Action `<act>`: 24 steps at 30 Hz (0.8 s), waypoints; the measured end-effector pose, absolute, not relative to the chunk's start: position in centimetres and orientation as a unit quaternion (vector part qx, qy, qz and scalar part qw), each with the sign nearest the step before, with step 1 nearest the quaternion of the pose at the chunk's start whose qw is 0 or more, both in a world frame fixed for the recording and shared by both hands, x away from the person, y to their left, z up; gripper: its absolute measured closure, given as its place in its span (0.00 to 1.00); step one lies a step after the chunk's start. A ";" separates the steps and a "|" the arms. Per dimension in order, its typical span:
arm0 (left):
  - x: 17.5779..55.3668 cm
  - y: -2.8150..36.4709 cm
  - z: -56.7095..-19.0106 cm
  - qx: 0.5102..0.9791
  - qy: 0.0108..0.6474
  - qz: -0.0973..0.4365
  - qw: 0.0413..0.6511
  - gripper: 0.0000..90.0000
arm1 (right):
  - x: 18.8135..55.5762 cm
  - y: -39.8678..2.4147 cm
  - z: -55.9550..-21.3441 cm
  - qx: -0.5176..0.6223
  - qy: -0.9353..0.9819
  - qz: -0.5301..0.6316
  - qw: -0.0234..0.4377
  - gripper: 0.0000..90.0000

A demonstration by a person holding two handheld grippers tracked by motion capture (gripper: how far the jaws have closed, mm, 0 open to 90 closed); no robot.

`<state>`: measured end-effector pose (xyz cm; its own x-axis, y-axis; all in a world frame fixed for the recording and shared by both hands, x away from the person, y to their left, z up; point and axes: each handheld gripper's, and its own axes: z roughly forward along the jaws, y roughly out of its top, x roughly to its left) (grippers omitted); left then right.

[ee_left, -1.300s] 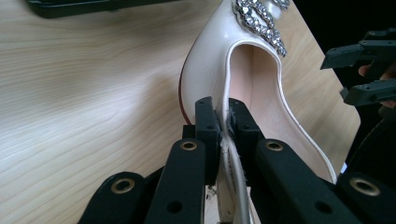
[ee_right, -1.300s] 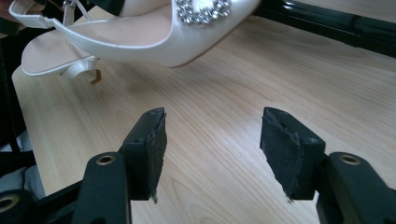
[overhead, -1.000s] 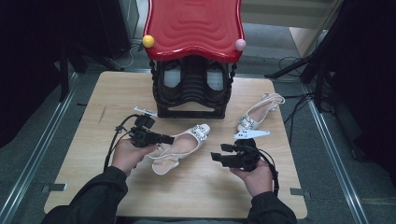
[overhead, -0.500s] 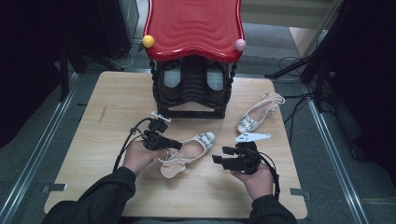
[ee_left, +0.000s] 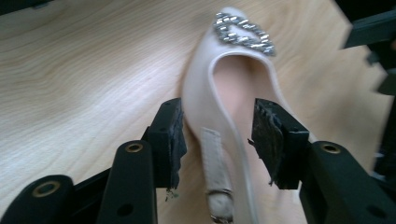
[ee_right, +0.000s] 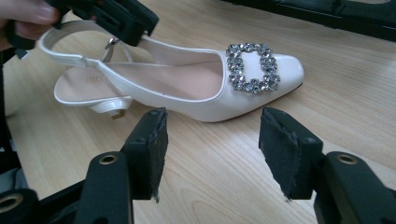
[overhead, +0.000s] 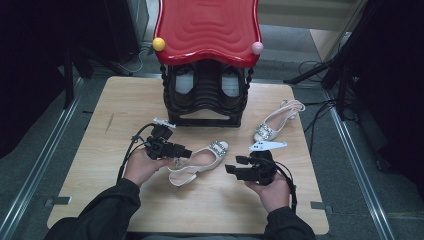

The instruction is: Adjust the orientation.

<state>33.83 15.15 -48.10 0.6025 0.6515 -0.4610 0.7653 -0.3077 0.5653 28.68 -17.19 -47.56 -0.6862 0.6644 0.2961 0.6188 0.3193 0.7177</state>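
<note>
A white slingback shoe [overhead: 200, 160] with a jewelled buckle [ee_right: 252, 67] lies on the wooden table [overhead: 100, 130], toe pointing to the far right. My left gripper [overhead: 182, 151] reaches over its heel end. Its jaws have just been opening and now stand open, with the shoe's side and strap [ee_left: 219, 140] between the pads. The left pad [ee_left: 170, 135] sits close beside the shoe's outer wall and the right pad stands clear inside. My right gripper [overhead: 231, 170] is open with nothing in it, and it points at the shoe's toe [ee_right: 280, 70] from the near right.
A second matching shoe [overhead: 277, 120] lies at the table's far right. At the back centre stands a black shoe rack [overhead: 205, 100] under a red wavy top [overhead: 207, 25], with shoes in it. Cables trail off the right edge.
The left gripper shifted the shoe slightly rightward and nearer, and the shoe now rests on the table. The left jaws have spread apart. The right gripper stayed put.
</note>
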 end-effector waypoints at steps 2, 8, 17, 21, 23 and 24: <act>33.6 15.4 -47.7 0.808 0.434 -0.068 0.393 0.55 | 28.6 -16.9 -47.8 0.397 0.809 0.433 0.031 0.50; 33.4 16.8 -46.8 0.810 0.432 -0.059 0.393 0.48 | 28.6 -15.7 -48.1 0.392 0.809 0.432 0.060 0.56; 33.2 18.9 -46.5 0.799 0.445 -0.047 0.401 0.45 | 29.3 -15.4 -49.5 0.403 0.802 0.437 0.057 0.87; 33.0 19.3 -46.7 0.801 0.448 -0.043 0.395 0.44 | 29.4 -14.9 -50.4 0.409 0.799 0.438 0.051 0.99; 32.9 19.5 -46.7 0.802 0.449 -0.039 0.392 0.44 | 29.6 -14.5 -50.8 0.409 0.804 0.430 0.049 1.00; 32.8 19.6 -46.7 0.801 0.450 -0.038 0.393 0.44 | 29.7 -14.3 -51.0 0.409 0.805 0.428 0.048 1.00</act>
<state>32.77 19.57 -46.65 0.5915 0.6912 -0.4152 0.7510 -0.2848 0.5957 29.71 -14.34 -50.97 -0.6614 0.6986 0.2728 0.6169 0.2998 0.7277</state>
